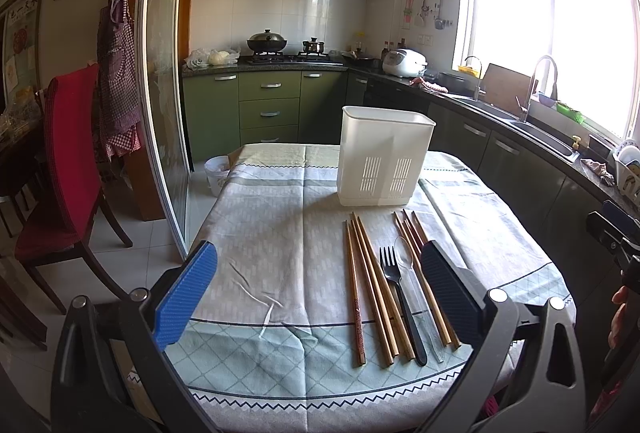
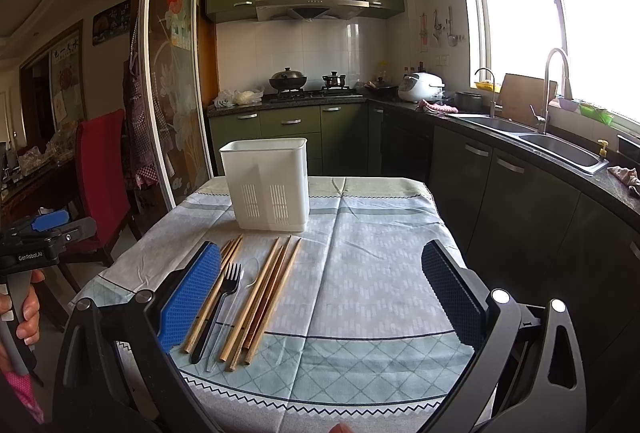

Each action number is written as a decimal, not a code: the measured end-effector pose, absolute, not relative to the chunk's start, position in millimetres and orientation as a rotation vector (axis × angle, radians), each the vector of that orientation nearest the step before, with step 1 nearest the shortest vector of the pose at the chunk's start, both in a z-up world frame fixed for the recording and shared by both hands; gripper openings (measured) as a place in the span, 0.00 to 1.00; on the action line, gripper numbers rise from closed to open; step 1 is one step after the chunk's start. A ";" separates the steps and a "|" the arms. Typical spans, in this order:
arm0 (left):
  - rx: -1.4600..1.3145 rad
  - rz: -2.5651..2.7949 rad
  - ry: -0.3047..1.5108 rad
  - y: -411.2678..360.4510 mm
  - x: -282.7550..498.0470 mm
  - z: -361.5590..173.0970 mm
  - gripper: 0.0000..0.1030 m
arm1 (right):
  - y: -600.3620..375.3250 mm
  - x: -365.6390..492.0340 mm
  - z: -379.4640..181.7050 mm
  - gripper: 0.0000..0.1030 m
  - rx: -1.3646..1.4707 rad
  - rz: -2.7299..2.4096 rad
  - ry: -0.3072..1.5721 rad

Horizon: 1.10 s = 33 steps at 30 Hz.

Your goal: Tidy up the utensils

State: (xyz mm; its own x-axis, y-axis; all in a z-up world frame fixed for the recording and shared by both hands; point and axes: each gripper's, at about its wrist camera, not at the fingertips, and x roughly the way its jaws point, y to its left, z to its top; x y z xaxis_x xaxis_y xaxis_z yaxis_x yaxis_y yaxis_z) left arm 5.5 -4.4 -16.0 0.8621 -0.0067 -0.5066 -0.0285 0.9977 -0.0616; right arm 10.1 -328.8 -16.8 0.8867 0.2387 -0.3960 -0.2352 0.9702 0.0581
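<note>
A white slotted utensil holder (image 1: pixel 384 157) stands upright and looks empty on the clothed table (image 1: pixel 272 233); it also shows in the right wrist view (image 2: pixel 268 185). In front of it lie several wooden chopsticks (image 1: pixel 370 285), a black plastic fork (image 1: pixel 400 297) and a clear plastic spoon (image 1: pixel 412 273). The right wrist view shows the chopsticks (image 2: pixel 266 297), fork (image 2: pixel 222 307) and spoon (image 2: pixel 240 293) too. My left gripper (image 1: pixel 318 289) is open and empty, above the table, left of the utensils. My right gripper (image 2: pixel 322 293) is open and empty, right of them.
A red chair (image 1: pixel 68 169) stands left of the table by a sliding glass door (image 1: pixel 160 73). A small white bin (image 1: pixel 216 173) sits on the floor by the table's far left corner. Green cabinets, a stove and a sink (image 2: pixel 560 145) line the back and right.
</note>
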 end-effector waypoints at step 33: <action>-0.069 0.005 0.539 -8.0 5.1 -19.1 0.94 | -326.5 12.0 -22.6 0.96 0.008 0.246 0.422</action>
State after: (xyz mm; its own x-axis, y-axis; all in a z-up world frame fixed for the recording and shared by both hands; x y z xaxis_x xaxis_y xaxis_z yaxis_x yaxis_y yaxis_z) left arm 5.1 -8.0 -19.1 0.8582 -0.0130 -0.5132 -0.0233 0.9977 -0.0641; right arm 12.0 -326.5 -22.6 0.8829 0.2378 -0.4049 -0.2345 0.9703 0.0586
